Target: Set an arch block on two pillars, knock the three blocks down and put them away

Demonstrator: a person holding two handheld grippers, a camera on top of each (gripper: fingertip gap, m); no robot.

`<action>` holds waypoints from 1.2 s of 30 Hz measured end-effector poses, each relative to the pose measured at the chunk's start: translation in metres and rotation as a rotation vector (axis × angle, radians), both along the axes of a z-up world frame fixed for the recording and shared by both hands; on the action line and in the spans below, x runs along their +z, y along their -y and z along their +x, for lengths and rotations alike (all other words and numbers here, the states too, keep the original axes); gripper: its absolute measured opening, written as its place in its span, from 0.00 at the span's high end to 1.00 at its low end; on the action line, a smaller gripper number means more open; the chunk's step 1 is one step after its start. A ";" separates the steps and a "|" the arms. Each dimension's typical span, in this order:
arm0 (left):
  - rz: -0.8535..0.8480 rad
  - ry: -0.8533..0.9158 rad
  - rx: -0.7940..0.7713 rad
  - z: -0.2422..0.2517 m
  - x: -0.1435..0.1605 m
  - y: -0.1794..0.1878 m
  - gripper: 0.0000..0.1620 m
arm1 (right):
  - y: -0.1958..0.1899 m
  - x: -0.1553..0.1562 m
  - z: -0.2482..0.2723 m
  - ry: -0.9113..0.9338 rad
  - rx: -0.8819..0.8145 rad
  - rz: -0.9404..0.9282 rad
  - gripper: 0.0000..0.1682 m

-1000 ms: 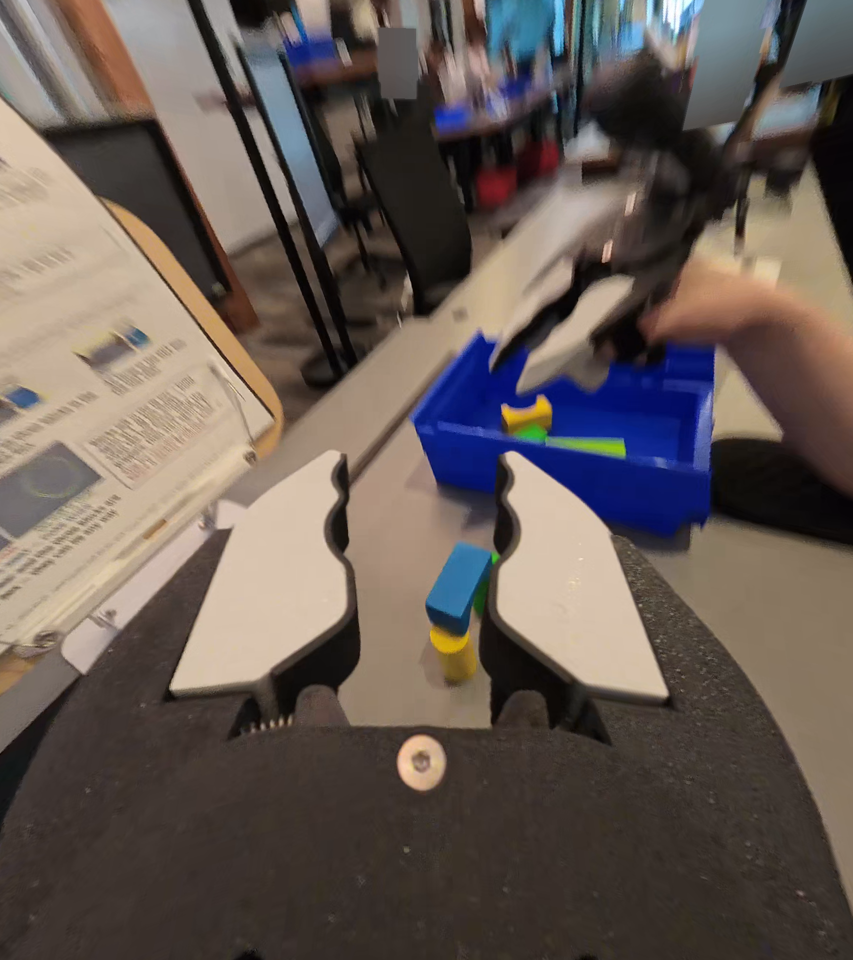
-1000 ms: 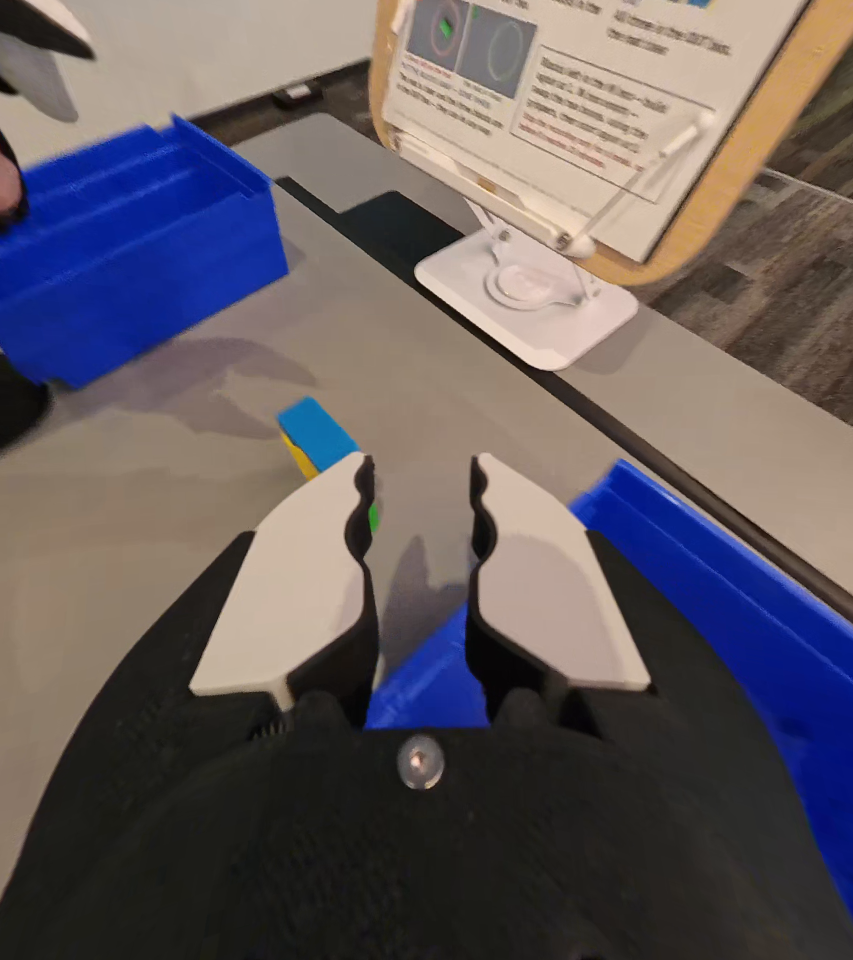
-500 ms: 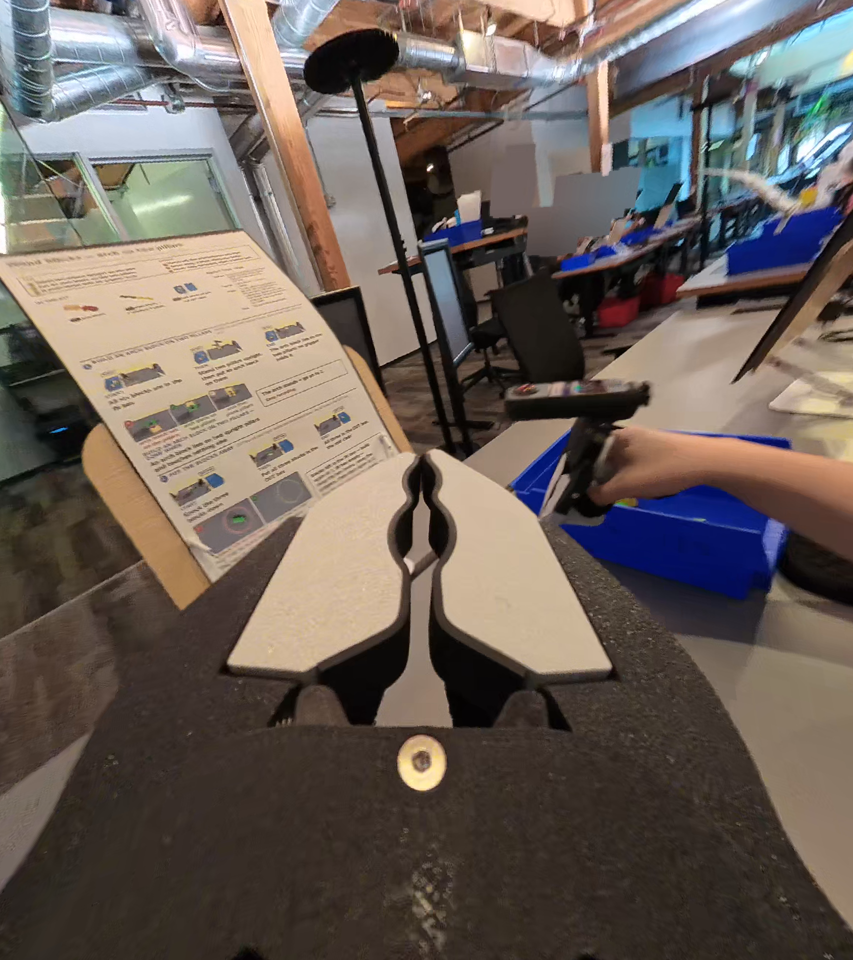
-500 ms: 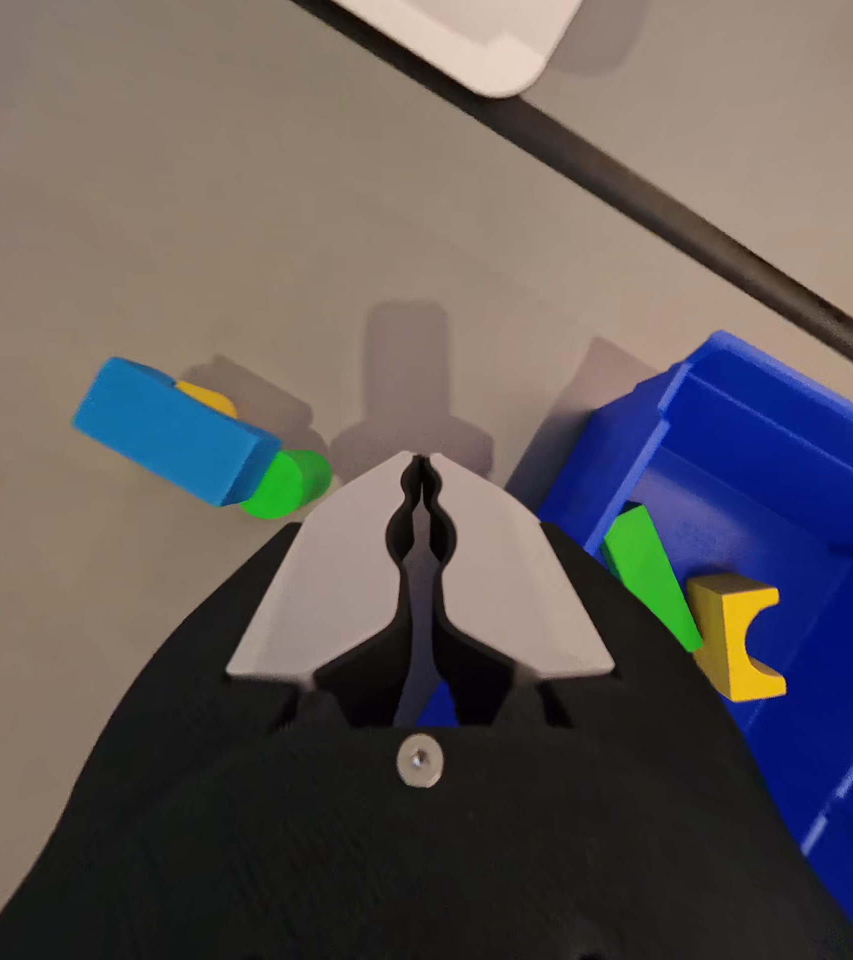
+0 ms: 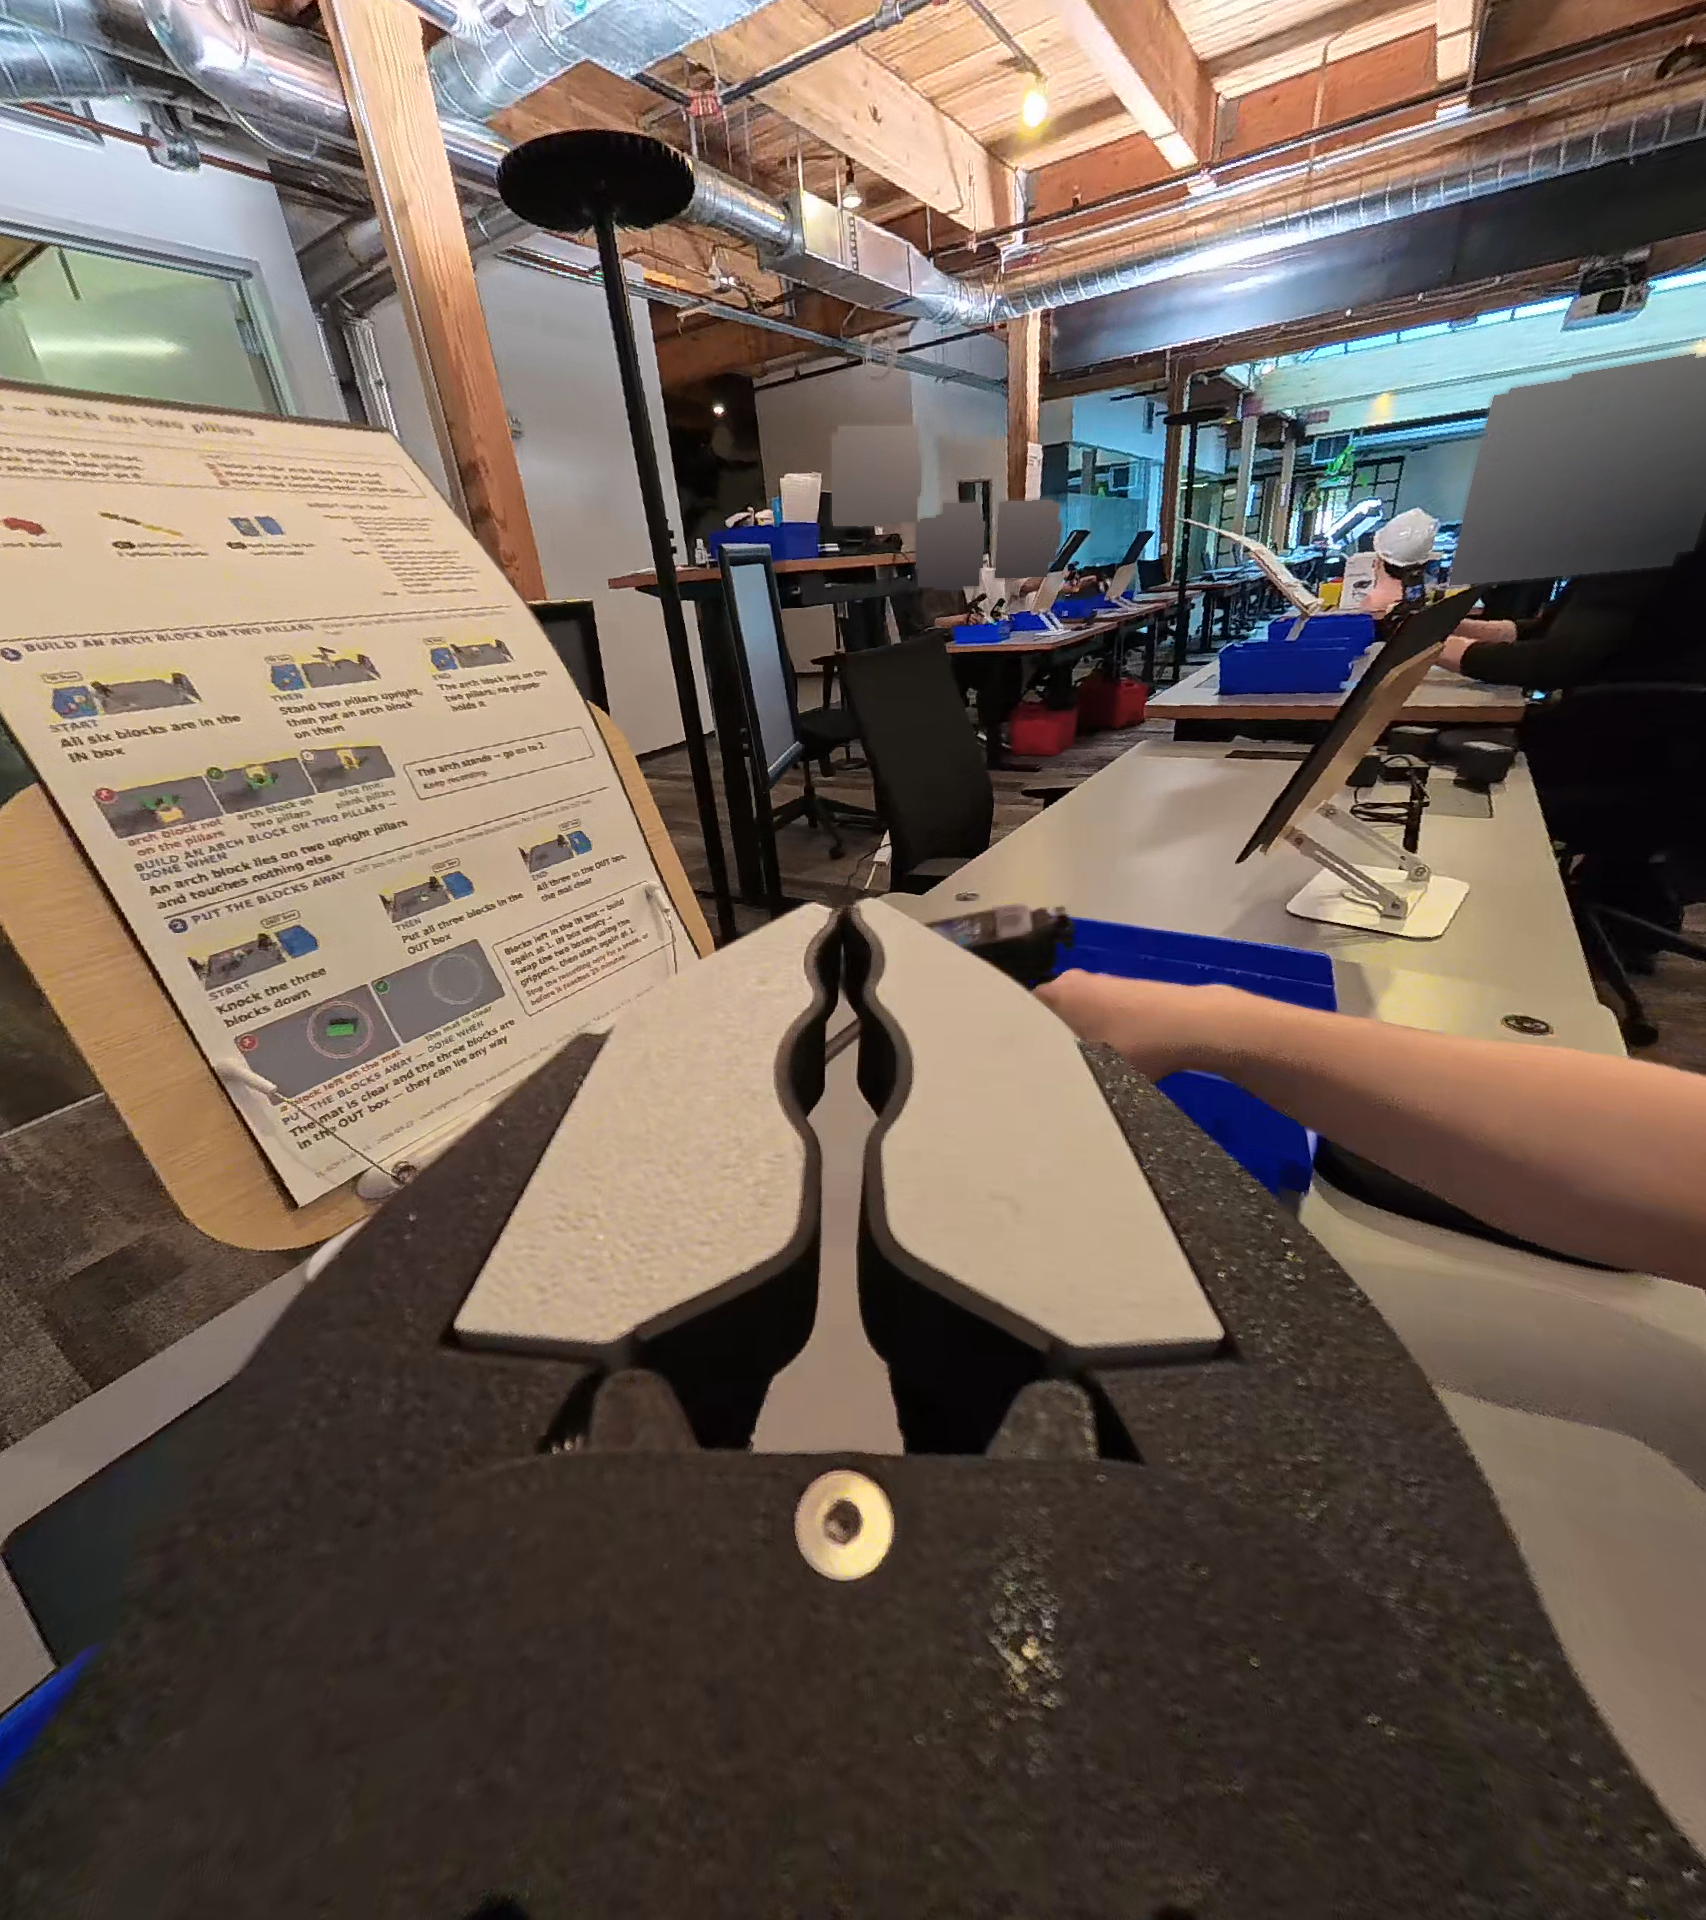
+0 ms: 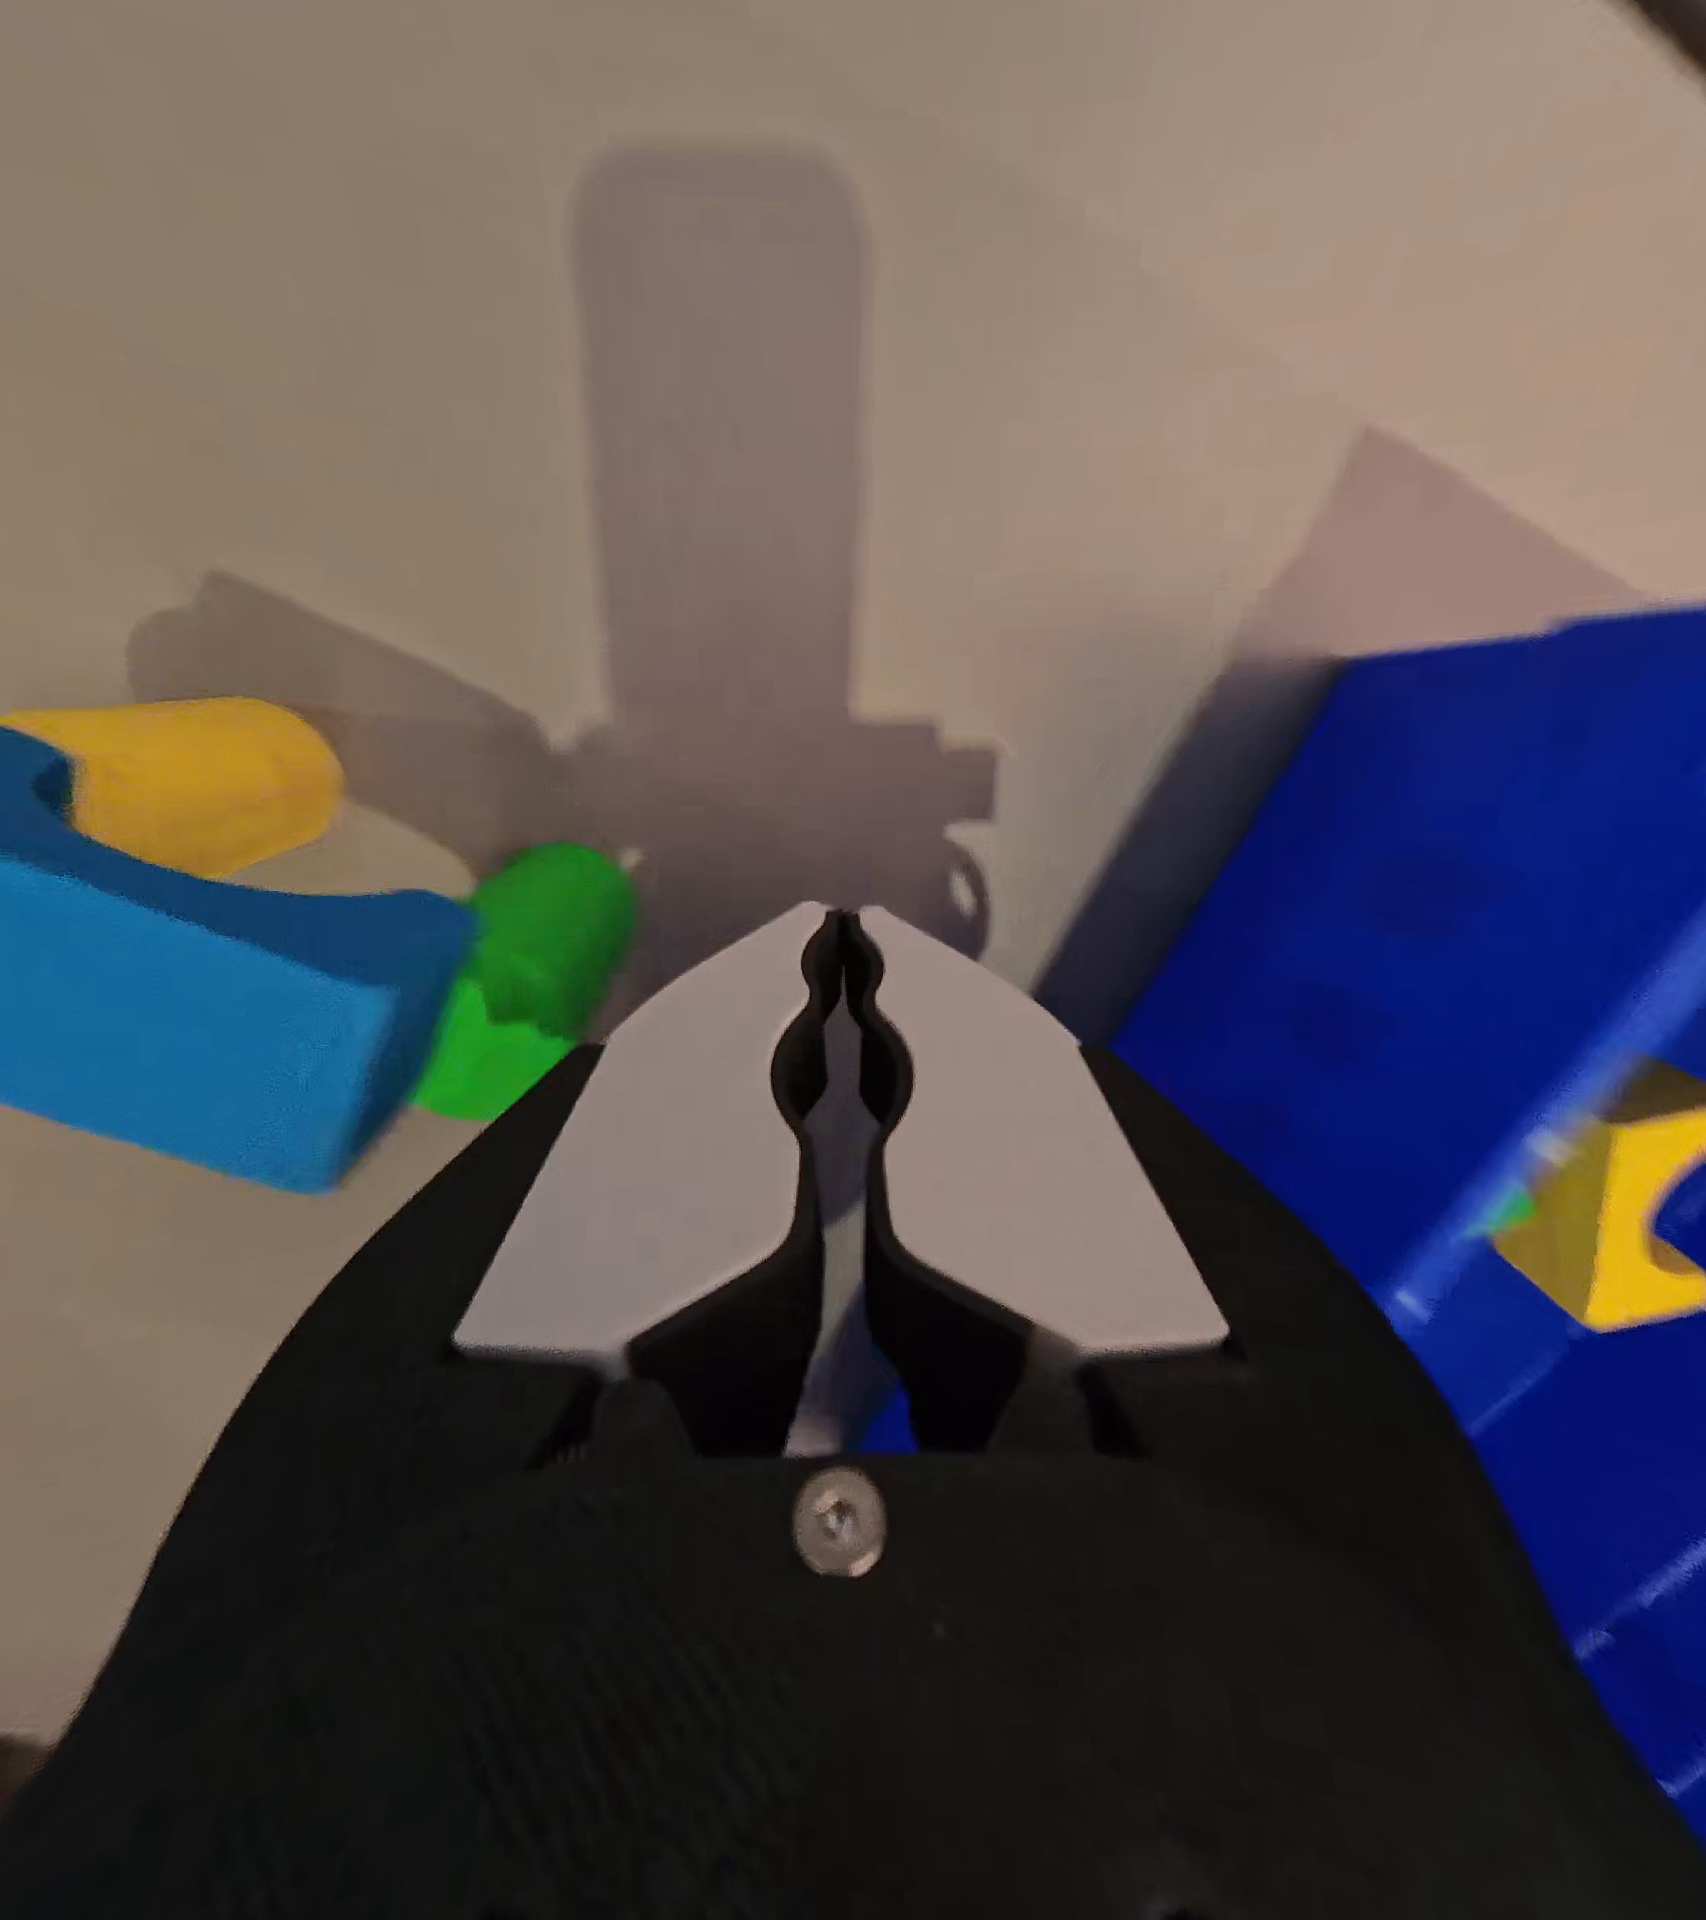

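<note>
Left gripper: grainy matt black plastic body, pale grey finger pads with a fine rough texture, one shiny metal screw at lower centre. Right gripper: matt black ridged plastic, smoother grey pads. Blue arch block, yellow pillar and green pillar at left of the right wrist view: matt painted, look like wood. Blue bin at right: smooth, slightly glossy plastic. Table: smooth matt grey. Instruction sheet at left: paper, on a wood-look board. Ceiling beams at top: bare wood; ducts: dull metal.
</note>
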State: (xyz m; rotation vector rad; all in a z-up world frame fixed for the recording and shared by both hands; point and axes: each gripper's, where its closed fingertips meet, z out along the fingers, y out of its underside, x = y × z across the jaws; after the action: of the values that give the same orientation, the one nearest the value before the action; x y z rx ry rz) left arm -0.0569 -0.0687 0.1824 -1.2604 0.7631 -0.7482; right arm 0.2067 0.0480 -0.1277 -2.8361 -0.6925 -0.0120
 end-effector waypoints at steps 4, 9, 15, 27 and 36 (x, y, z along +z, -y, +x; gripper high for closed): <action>-0.003 0.021 -0.007 -0.006 0.004 0.000 1.00 | 0.017 0.001 -0.087 -0.092 0.215 -0.022 0.99; -0.030 0.023 -0.003 -0.014 0.001 0.002 1.00 | 0.010 0.028 -0.126 0.021 0.327 0.132 0.99; -0.130 -0.076 -0.002 -0.019 -0.019 0.001 0.95 | 0.027 0.065 -0.128 -0.041 0.378 0.337 0.99; -0.222 -0.224 -0.040 0.004 -0.050 0.004 0.80 | 0.120 -0.024 -0.063 -0.206 0.165 0.358 0.55; -0.313 -0.607 -0.082 0.055 -0.141 -0.012 0.73 | 0.122 0.048 -0.046 -0.218 0.271 0.512 0.57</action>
State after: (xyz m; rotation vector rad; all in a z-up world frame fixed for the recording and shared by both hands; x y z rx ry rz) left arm -0.0020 -0.0568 0.0411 -1.7843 1.2253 -0.5617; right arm 0.1609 -0.0735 -0.0792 -2.2036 -0.8712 0.1412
